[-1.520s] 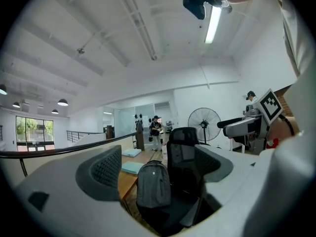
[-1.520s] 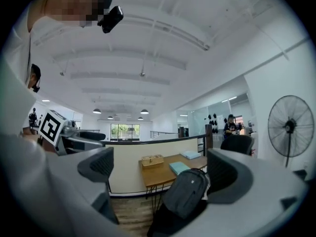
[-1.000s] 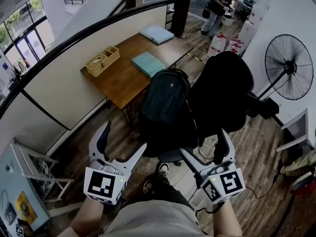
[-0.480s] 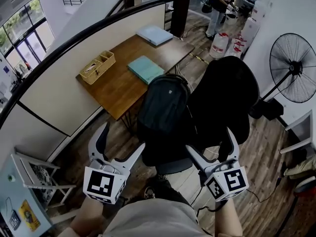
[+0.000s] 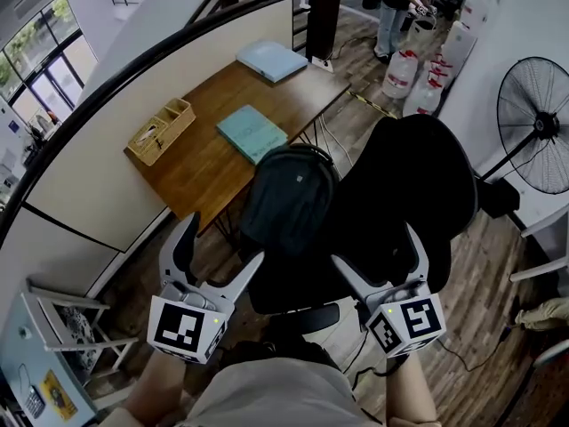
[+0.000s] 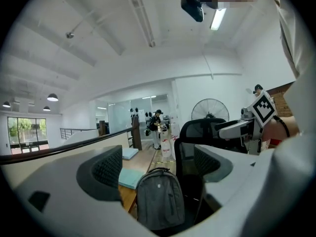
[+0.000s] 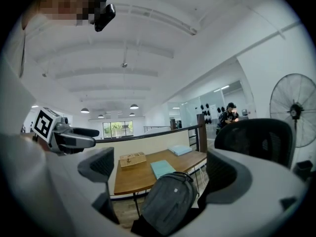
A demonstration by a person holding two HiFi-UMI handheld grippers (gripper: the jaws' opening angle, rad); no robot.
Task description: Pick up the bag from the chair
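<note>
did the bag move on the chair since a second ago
No. The bag stands at the same spot against the chair backrest; only the head view itself has shifted.

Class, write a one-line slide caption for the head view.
Left gripper and right gripper, both open, point at a grey backpack on a black office chair beside a wooden desk.

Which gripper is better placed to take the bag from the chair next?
Probably the left gripper. Both are open and apart from the bag, but it sits toward the chair's left side, centred between the left jaws; the right gripper stands before the backrest.
</note>
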